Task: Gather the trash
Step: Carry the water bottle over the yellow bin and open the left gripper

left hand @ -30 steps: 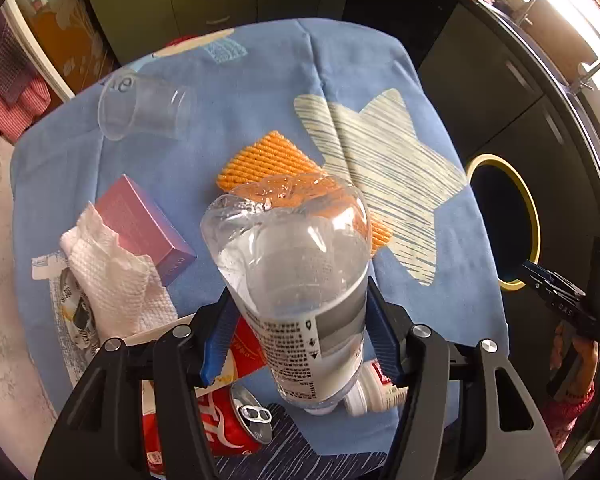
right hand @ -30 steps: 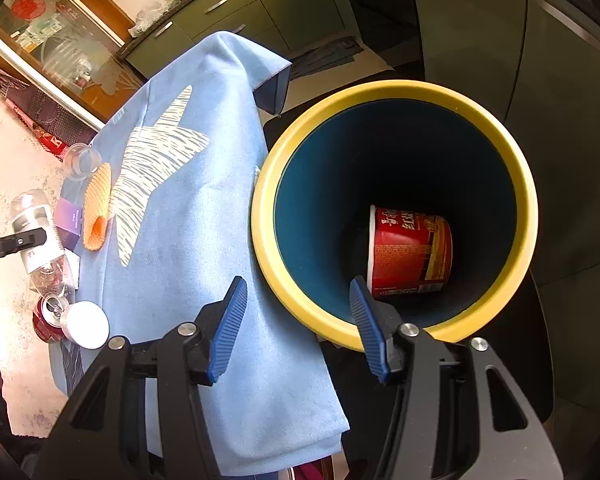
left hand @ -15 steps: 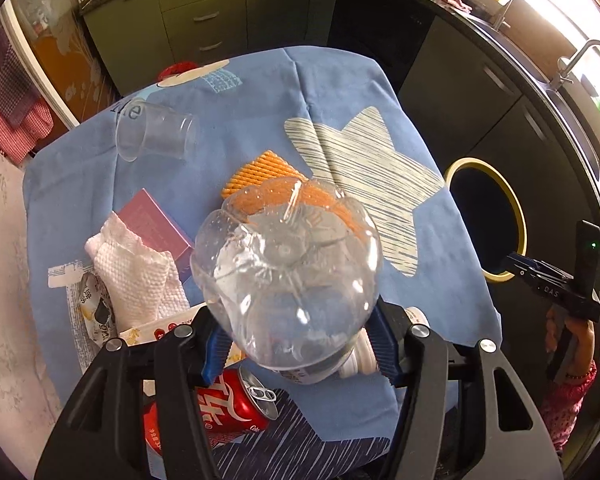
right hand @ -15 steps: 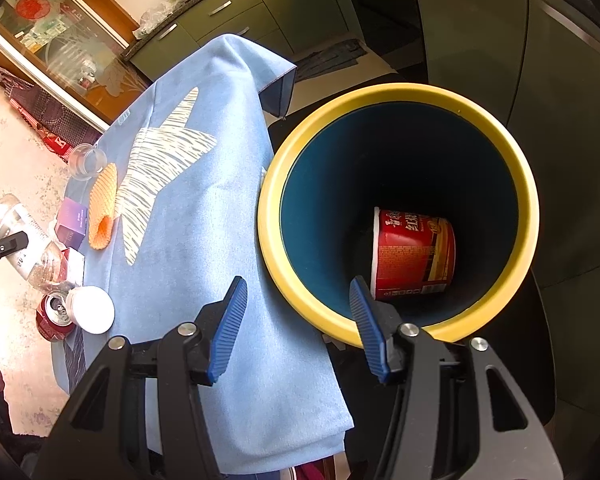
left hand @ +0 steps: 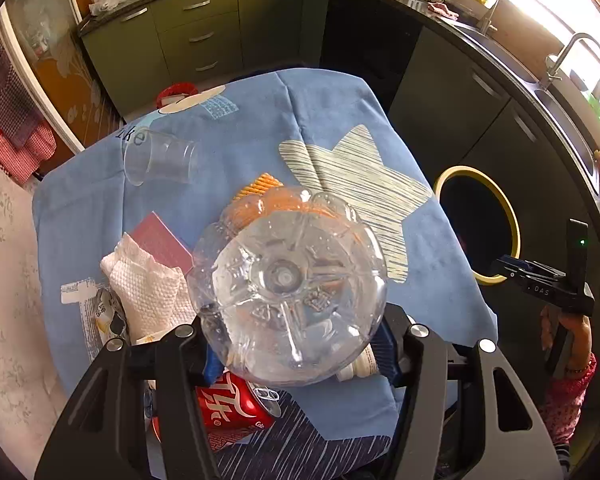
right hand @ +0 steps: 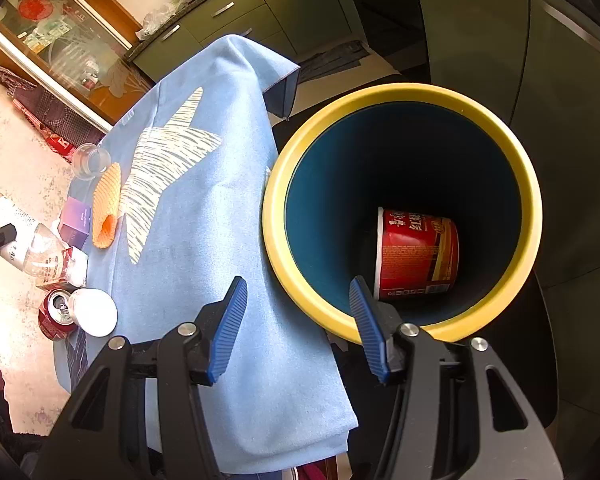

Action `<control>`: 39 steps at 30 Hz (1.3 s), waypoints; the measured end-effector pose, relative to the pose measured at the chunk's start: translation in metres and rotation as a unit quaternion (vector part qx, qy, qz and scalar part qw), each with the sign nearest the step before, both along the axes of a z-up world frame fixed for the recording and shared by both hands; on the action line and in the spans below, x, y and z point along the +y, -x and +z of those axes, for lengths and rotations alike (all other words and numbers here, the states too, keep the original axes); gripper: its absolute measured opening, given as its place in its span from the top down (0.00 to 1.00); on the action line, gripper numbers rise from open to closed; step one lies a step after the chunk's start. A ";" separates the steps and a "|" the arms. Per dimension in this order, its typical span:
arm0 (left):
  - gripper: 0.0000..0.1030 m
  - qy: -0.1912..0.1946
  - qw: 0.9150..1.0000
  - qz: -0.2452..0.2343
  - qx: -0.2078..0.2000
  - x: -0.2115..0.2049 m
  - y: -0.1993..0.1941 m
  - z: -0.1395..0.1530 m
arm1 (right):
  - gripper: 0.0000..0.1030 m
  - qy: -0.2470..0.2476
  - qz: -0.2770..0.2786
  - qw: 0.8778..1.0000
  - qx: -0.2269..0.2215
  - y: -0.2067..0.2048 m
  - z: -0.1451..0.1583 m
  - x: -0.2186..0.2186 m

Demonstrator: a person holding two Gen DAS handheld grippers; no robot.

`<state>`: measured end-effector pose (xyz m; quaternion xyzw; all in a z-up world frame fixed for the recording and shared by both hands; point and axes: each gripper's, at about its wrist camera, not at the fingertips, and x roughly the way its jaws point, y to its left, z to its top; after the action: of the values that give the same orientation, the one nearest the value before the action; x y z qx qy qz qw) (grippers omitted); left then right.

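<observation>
1. The left gripper (left hand: 296,354) clamped its fingers on a clear plastic bottle (left hand: 288,284), held above the blue-clothed desk (left hand: 260,120).
2. The right gripper (right hand: 298,322) hung with fingers apart and empty over the yellow-rimmed bin (right hand: 530,200), where a red noodle cup (right hand: 418,254) lay.

A sky-blue tablecloth (left hand: 332,120) bears a cream star streaked with grey-blue lines (left hand: 360,184). The round waste bin (right hand: 400,92) has a yellow rim and dark teal inside, holding a red paper cup (right hand: 416,256) with yellow print.
</observation>
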<state>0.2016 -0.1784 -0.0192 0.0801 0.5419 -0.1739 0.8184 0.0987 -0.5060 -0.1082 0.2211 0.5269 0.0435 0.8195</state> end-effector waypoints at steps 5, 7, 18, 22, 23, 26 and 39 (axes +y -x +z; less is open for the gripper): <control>0.44 0.003 1.000 -0.012 -0.006 -0.009 0.001 0.007 | 0.50 -0.001 -0.001 1.000 0.000 0.000 -0.001 -0.001; 0.44 0.004 1.000 -0.019 -0.008 -0.014 0.001 0.009 | 0.50 -0.002 -0.002 1.000 -0.001 0.001 0.000 -0.002; 0.44 0.022 0.995 -0.099 -0.021 -0.097 -0.002 0.025 | 0.50 0.010 -0.037 0.999 -0.018 0.026 0.012 -0.031; 0.44 0.034 0.989 -0.139 -0.027 -0.147 -0.003 0.028 | 0.50 0.010 -0.065 0.998 -0.020 0.044 0.013 -0.054; 0.44 0.039 0.987 -0.152 -0.031 -0.165 -0.005 0.028 | 0.50 0.009 -0.072 0.997 -0.019 0.048 0.012 -0.059; 0.44 0.047 0.981 -0.182 -0.041 -0.211 -0.008 0.023 | 0.50 0.005 -0.090 0.996 -0.014 0.058 0.007 -0.074; 0.41 -0.010 0.974 -0.225 0.019 -0.337 -0.041 -0.077 | 0.48 -0.014 -0.117 0.993 0.009 0.072 -0.018 -0.098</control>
<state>0.2422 -0.5155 -0.0963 0.2046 0.5268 -0.3495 0.7473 0.0264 -0.6044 -0.1263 0.2932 0.5039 -0.0467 0.8111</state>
